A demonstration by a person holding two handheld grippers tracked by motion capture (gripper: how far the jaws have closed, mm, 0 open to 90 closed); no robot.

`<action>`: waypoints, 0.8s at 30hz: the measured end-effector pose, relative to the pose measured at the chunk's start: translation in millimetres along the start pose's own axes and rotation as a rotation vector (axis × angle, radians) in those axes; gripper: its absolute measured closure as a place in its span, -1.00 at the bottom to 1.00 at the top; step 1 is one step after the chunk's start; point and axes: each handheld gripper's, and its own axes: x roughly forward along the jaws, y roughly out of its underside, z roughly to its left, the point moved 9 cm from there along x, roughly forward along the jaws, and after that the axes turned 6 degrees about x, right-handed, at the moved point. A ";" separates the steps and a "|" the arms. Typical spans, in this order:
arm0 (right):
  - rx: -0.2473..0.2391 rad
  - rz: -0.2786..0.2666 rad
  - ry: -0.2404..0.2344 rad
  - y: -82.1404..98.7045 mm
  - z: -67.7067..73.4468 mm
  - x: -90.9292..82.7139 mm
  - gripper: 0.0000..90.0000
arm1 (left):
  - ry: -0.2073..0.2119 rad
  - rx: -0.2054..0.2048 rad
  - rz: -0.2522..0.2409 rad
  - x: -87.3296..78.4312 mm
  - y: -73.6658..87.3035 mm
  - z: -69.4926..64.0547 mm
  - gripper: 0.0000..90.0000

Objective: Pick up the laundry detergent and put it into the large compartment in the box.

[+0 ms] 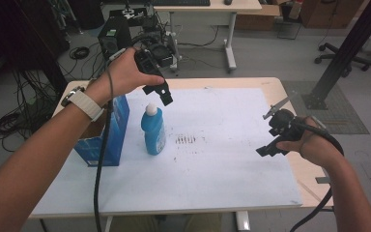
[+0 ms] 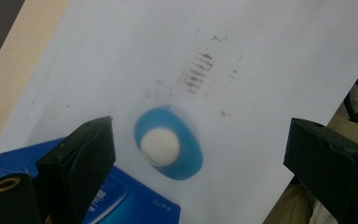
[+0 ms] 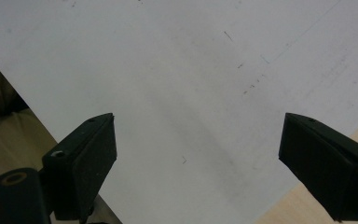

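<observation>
A blue bottle (image 1: 153, 130) with a white cap stands upright on the white sheet (image 1: 222, 164), just right of a blue box (image 1: 107, 133). My left gripper (image 1: 162, 94) hovers above the bottle, pointing down, jaws wide open. In the left gripper view the bottle (image 2: 170, 149) is seen from above, its white cap between the two black jaws, with the blue box (image 2: 121, 200) at the lower left and the left gripper (image 2: 200, 163) empty. My right gripper (image 1: 269, 149) is held open over the sheet's right side; in the right gripper view the gripper (image 3: 198, 158) is empty above the bare sheet (image 3: 191, 70).
Dark smudges (image 1: 186, 140) mark the sheet near its middle. The wooden table edge (image 1: 275, 84) shows around the sheet. Beyond the table are cables, a black computer case (image 1: 113, 36), another desk (image 1: 212, 9) and a black post (image 1: 348, 48).
</observation>
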 end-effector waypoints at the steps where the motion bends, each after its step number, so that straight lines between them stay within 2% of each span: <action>1: 0.000 0.000 -0.001 -1.0 0.6 0.2 -0.75 | -0.001 -0.024 -0.001 0.0 1.1 -0.3 -0.80; 2: 0.000 0.000 -0.001 -1.0 0.6 0.2 -0.75 | -0.001 -0.024 -0.001 0.0 1.1 -0.3 -0.80; 3: -0.004 -0.001 -0.003 -2.1 1.5 1.1 -0.75 | -0.001 -0.049 0.001 0.5 2.6 -0.3 -0.80; 5: -0.005 0.000 -0.004 -2.3 2.2 1.6 -0.75 | -0.003 -0.061 0.002 0.8 3.5 0.2 -0.80; 6: -0.010 0.001 -0.005 -2.6 2.9 2.7 -0.75 | -0.004 -0.092 0.005 1.5 5.6 1.0 -0.80; 7: -0.010 0.002 -0.006 -2.7 3.2 2.8 -0.75 | -0.009 -0.110 0.006 1.8 6.6 1.6 -0.80; 8: -0.010 0.002 -0.006 -2.7 3.2 2.8 -0.75 | -0.009 -0.110 0.006 1.8 6.6 1.6 -0.80; 9: -0.010 0.004 -0.006 -2.6 3.4 3.3 -0.75 | -0.020 -0.140 0.009 2.5 9.0 3.1 -0.80; 12: -0.012 0.003 -0.007 -2.9 3.4 3.4 -0.75 | -0.034 -0.158 0.016 3.4 11.2 4.9 -0.80; 15: -0.016 -0.001 -0.006 -3.8 3.1 2.8 -0.75 | -0.034 -0.201 0.018 5.9 14.6 6.2 -0.80; 17: -0.017 -0.002 -0.005 -3.9 3.0 2.3 -0.75 | -0.035 -0.211 0.021 6.7 15.5 6.8 -0.80; 18: -0.016 -0.003 -0.006 -3.9 3.1 2.1 -0.75 | -0.039 -0.236 0.030 8.4 17.6 7.9 -0.80; 20: -0.017 -0.005 -0.006 -4.1 2.7 2.1 -0.75 | -0.041 -0.244 0.034 8.8 18.4 8.4 -0.80; 22: -0.018 -0.006 -0.008 -4.1 2.5 2.8 -0.75 | -0.047 -0.285 0.038 10.6 19.8 9.9 -0.80; 24: -0.021 -0.004 -0.009 -4.0 2.8 3.6 -0.75 | -0.052 -0.298 0.036 11.2 19.8 10.1 -0.79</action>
